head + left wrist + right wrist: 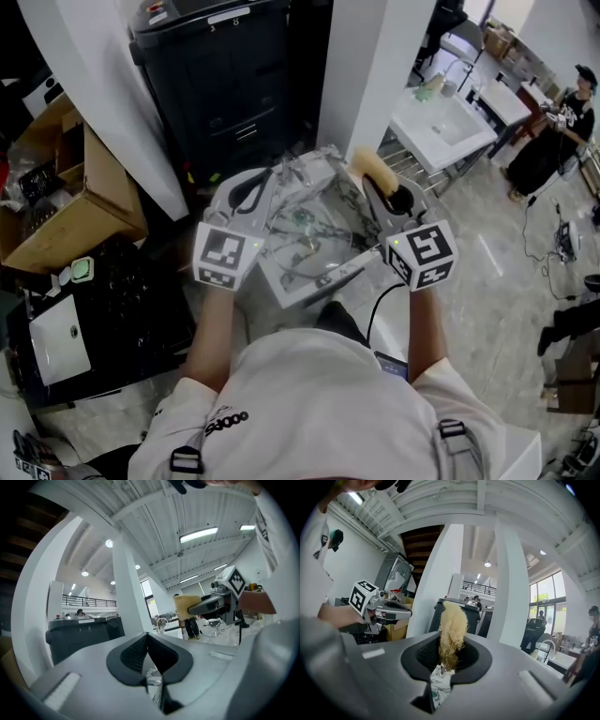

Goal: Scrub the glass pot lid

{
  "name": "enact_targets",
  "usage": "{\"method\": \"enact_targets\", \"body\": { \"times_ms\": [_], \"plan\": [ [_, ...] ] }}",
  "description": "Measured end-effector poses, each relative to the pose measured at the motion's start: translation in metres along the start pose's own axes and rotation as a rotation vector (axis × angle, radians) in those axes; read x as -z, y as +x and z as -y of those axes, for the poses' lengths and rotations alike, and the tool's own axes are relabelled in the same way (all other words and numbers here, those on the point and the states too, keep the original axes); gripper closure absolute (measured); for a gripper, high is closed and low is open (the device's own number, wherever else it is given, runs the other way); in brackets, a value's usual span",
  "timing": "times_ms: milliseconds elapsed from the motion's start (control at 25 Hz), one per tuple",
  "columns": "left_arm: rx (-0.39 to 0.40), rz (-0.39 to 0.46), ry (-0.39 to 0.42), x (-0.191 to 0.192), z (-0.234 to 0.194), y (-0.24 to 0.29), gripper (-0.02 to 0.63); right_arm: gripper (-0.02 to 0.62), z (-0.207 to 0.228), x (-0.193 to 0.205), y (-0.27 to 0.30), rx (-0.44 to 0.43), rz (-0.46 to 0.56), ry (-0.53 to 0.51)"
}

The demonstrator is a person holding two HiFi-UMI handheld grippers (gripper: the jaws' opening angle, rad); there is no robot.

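Looking down now: both tools are out in front of me, with the glass pot lid [314, 248] between them. It sits on a crinkled patterned cover [314, 173], and its metal rim curves along the 6 o'clock side.

My left gripper [255, 187] is at 9 o'clock of the lid with its marker cube towards me. In its own view, the left gripper [148, 637] has its dark pads pressed together at the tips, and I see nothing between them. A glint of metal shows through the slot beneath, but I can't tell what it is.

My right gripper [389, 192] is at 3 o'clock of the lid. It's pinching a yellow scrub pad [372, 167] that sticks out towards 12 o'clock. Its own view confirms this: the right gripper [450, 651] is clamped on the fibrous scrub pad [451, 627], which stands up from the jaws. I can't tell whether the pad touches the glass.

Around the room, there's a black cabinet [216, 84] at 12 o'clock and a cardboard box [89, 202] at 9. A white sink [441, 122] is at 2 o'clock, with a person [562, 131] standing beyond it.
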State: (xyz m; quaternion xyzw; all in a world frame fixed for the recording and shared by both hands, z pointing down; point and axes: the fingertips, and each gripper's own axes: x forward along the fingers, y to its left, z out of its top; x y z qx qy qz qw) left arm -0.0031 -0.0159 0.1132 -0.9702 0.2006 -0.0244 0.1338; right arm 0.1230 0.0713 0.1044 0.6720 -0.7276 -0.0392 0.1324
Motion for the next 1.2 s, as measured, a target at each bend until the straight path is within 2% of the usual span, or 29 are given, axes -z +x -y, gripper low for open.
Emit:
{"method": "enact_targets", "body": {
  "times_ms": [400, 1200],
  "plan": [
    [-0.005, 0.046, 0.027, -0.02, 0.0, -0.008, 0.597, 0.56, -0.006, -0.013, 0.001, -0.009, 0.008, -0.045],
    [0.006, 0.022, 0.026, -0.01, 0.008, -0.009, 0.597, 0.559, -0.01, -0.001, 0.001, -0.027, -0.007, -0.024]
  ]
}}
